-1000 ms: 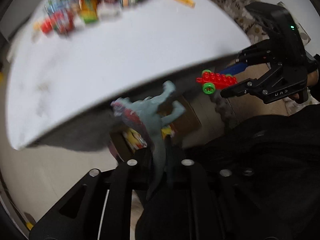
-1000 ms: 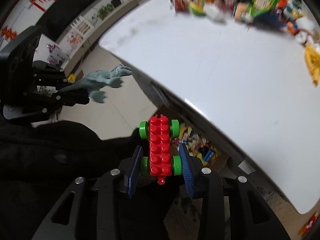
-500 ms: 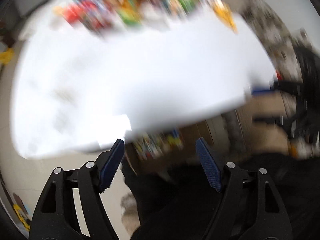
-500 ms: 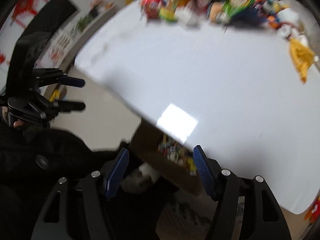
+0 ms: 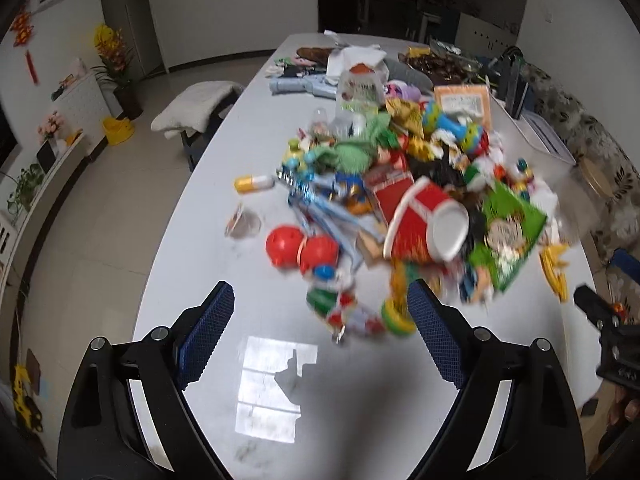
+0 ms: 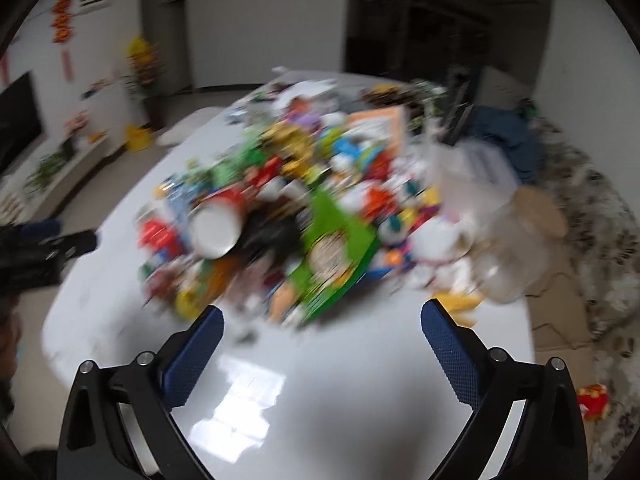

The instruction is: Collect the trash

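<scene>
A: Where is the trash sitting?

B: It is lying heaped mid-counter (image 5: pixel 224 208). A red paper cup (image 5: pixel 424 226) is lying on its side atop the heap, its long axis running toward the camera's lower right, white base facing us. A green snack bag (image 5: pixel 508 236) is resting just beside it.

A: And the tongs?

B: The left tongs (image 5: pixel 320 330) are standing wide with nothing between them, having just been opening. The right tongs (image 6: pixel 322 340) are doing likewise, gaping empty above bare counter.
</scene>
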### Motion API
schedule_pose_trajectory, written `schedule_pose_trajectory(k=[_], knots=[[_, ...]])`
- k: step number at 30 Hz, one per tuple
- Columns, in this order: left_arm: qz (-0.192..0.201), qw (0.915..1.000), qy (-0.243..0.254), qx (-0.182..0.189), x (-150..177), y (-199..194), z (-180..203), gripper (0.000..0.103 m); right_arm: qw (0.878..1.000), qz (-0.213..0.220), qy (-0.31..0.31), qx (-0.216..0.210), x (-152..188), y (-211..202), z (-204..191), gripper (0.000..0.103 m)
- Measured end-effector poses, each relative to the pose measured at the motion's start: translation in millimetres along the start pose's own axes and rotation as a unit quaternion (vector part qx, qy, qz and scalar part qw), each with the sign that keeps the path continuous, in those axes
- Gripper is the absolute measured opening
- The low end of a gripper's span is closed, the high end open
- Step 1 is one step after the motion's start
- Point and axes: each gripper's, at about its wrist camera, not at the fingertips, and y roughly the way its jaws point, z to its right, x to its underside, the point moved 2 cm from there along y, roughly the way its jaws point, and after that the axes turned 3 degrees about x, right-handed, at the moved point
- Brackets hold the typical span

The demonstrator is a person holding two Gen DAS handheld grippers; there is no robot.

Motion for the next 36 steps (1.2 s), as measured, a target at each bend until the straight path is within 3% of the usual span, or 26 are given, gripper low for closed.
schedule_pose_trajectory(k=[4, 15, 36], knots=[[0.007, 0.9999, 0.010, -0.005, -13.2, 12.3, 9.9, 0.086, 0.999, 0.011, 0.018, 0.039, -19.1, 12.2, -2.4, 0.098], [-0.017, 0.9997, 0.011, 0.014, -21.9, 33.9, 8.8, 0.086, 0.996, -0.001, 0.077, 0.038, -33.1, 22.1, -12.5, 0.098], [-0.018, 0.9997, 0.010, 0.010, -24.9, 46.8, 0.5, 0.086, 0.995, -0.015, 0.083, 0.043, -37.2, 32.7, -23.0, 0.098]])
